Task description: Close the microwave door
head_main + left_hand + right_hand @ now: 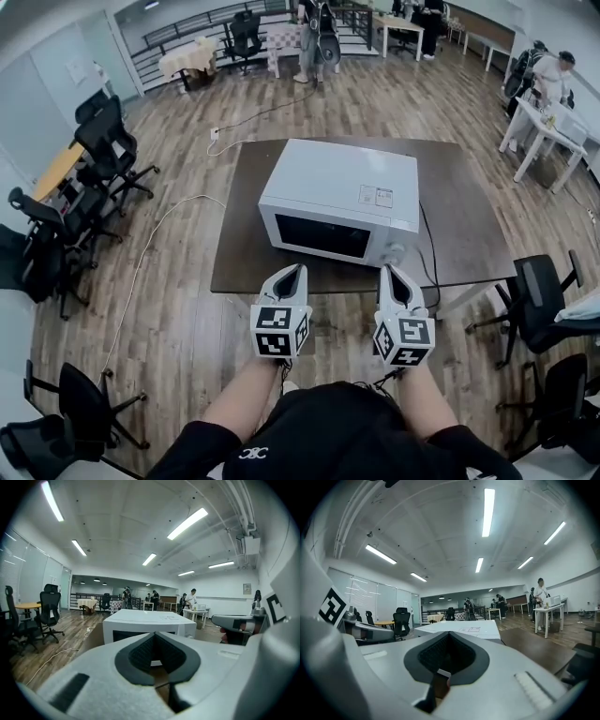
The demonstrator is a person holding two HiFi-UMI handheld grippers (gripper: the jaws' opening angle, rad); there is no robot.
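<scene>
White casing and a dark window mark the microwave (342, 192). It sits on a brown table (469, 225) with its door (317, 234) looking flush against the front, so the closing appears done or very nearly so. The risk from here, as I judge it, is a door that only rests shut without latching. A further nudge from the hard, pointed tips could miss the door and land on the knob (398, 251) at the right end of the front. It could also shove the light box back across the tabletop and tug the cable (427, 248) that trails over the table near its right side. The left gripper (297, 270) has its jaws pressed together with nothing between them, and the right gripper (388, 270) looks likewise closed and empty. Each gripper view shows the jaws meeting, with the microwave beyond them. Both tools hover just off the table's near edge, close to the person and clear of the appliance, touching nothing. The microwave lies straight ahead with its front facing the tips. The left gripper lines up roughly with the door's window, the right with the control end.
</scene>
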